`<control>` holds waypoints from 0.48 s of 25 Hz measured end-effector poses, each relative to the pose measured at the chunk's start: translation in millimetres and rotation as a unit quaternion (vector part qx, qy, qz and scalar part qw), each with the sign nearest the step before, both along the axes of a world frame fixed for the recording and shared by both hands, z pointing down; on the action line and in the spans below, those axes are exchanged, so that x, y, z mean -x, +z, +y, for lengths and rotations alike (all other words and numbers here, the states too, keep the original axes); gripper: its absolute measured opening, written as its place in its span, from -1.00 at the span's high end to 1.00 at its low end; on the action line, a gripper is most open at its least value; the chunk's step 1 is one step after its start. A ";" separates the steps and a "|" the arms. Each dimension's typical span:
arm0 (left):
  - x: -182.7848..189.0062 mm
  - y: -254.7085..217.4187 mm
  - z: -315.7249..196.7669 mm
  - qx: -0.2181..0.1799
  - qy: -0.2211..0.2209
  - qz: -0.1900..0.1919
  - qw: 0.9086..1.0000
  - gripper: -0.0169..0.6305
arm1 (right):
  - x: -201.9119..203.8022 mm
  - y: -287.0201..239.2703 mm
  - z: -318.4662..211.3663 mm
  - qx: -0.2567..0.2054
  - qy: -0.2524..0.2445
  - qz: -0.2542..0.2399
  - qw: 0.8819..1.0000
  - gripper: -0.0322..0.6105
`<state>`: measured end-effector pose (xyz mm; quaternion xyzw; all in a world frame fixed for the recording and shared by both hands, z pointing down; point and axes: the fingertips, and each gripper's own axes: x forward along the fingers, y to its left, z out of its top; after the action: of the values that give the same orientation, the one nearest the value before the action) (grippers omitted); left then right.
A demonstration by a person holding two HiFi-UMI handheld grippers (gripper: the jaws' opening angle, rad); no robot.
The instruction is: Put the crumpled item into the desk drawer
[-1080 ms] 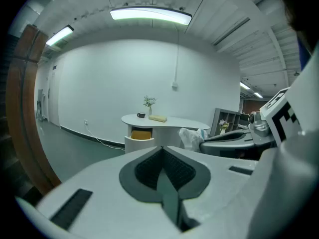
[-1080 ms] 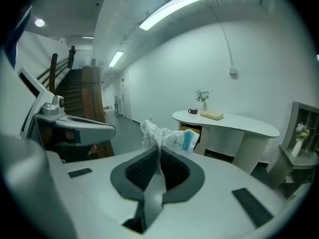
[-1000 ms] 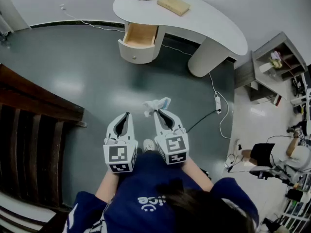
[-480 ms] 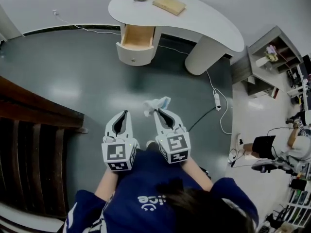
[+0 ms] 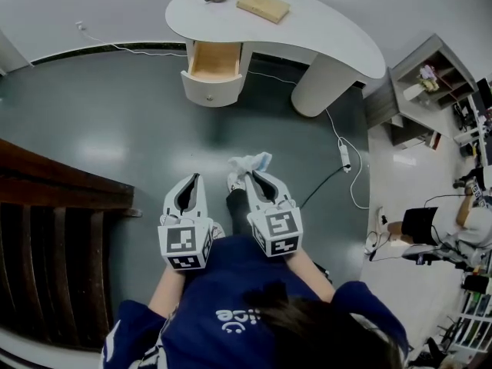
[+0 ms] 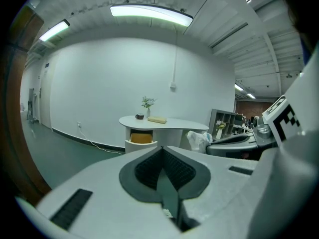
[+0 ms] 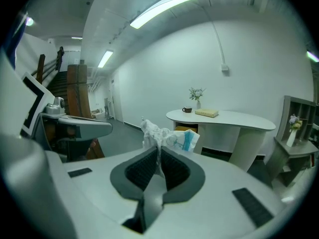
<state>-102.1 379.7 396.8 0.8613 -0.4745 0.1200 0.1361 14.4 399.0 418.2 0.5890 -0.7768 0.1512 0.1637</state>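
The right gripper (image 5: 247, 175) pinches a crumpled white-and-blue wrapper (image 5: 249, 162), whose lower part is hidden between the pads. The left gripper (image 5: 193, 177) is closed and empty. The desk drawer (image 5: 212, 61) stands open far ahead.

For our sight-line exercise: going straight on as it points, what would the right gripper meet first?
The right gripper, shut on the crumpled item, faces bare floor, then the open drawer of the desk. Tilted downward, it probably meets the floor first, though depth is unclear.
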 end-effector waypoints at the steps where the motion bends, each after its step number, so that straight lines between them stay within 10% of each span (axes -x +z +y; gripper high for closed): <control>1: -0.7 1.6 -4.4 -0.001 -0.003 -0.001 1.000 0.94 | -2.2 2.1 -5.8 0.000 -0.002 -0.001 1.000 0.80; 12: -8.3 -5.5 -98.0 -0.009 -0.058 -0.011 0.998 0.94 | -16.6 3.5 -119.7 -0.013 -0.062 0.011 0.998 0.79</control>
<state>-93.8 281.7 391.2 0.8323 -0.5262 0.1168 0.1296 31.0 279.2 421.6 0.5431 -0.8119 0.1243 0.1742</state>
